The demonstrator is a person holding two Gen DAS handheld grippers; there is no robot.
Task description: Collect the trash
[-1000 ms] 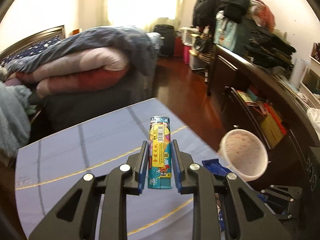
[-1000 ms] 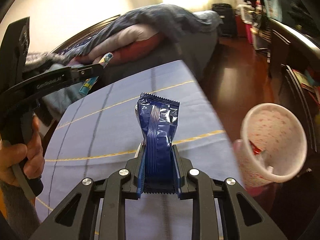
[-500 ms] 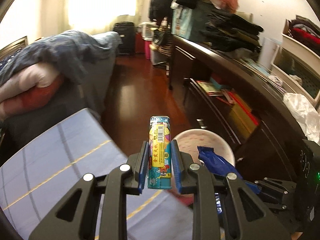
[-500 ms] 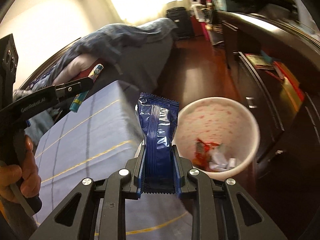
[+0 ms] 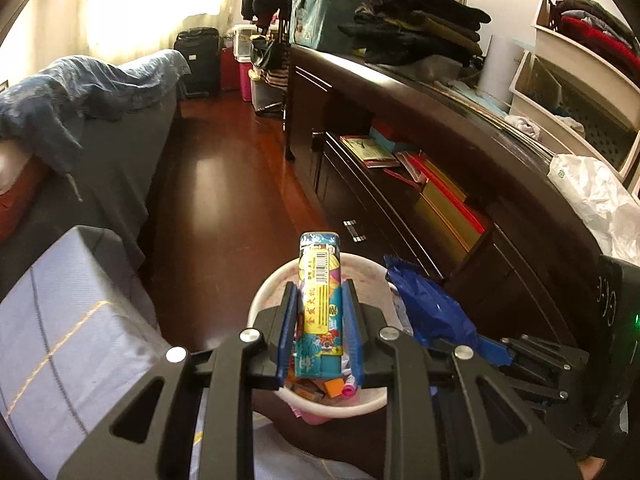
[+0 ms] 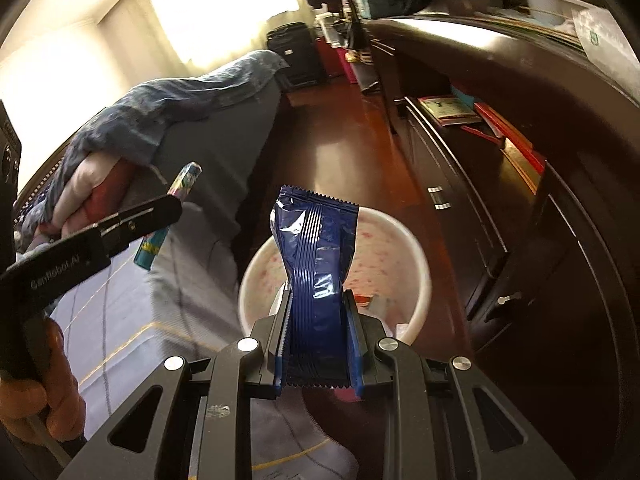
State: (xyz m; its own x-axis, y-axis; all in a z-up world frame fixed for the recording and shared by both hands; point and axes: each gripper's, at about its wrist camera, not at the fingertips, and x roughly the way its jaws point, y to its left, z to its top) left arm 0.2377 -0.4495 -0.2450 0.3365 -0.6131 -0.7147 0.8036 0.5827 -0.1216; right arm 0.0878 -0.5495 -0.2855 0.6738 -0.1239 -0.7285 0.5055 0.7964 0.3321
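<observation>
The left gripper (image 5: 320, 332) is clamped on a teal snack stick (image 5: 321, 300) and the right gripper (image 6: 318, 340) on a blue wrapper (image 6: 316, 268); both sit over the white trash bin (image 6: 416, 256) at lower center.

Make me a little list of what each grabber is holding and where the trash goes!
left gripper: shut on the colourful snack tube
right gripper: shut on the blue wrapper
bin: white, pink-speckled, on the floor beside the bed
inside bin: some wrappers already
position: both grippers are over the bin
not yet done: both pieces need dropping in
</observation>
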